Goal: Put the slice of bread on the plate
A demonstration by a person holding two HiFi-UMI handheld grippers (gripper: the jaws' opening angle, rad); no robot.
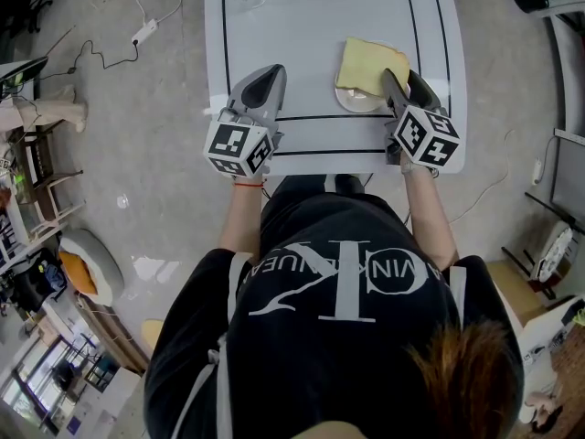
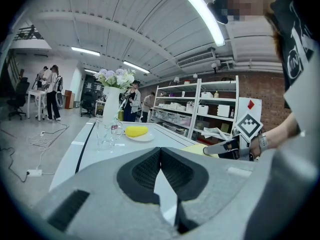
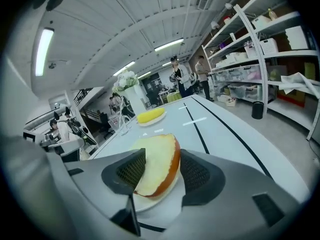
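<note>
A slice of bread (image 1: 368, 64) with a brown crust lies tilted on a small white plate (image 1: 352, 101) at the right of the white table. In the right gripper view the bread (image 3: 159, 168) leans between the jaws of my right gripper (image 3: 162, 156), its lower edge resting on the plate (image 3: 162, 205). The jaws stand apart, with a narrow gap at the crust side, so the gripper is open around the slice. My left gripper (image 1: 271, 71) hovers over the table's left front part, shut with nothing in it; its tips meet in the left gripper view (image 2: 160, 150).
Farther back on the table stand a clear glass (image 2: 106, 133), a plate with a yellow food item (image 2: 136, 131) and a vase of flowers (image 2: 112, 104). Black lines run along the table (image 1: 311, 53). Its front edge is close to my body. Shelves and people are in the background.
</note>
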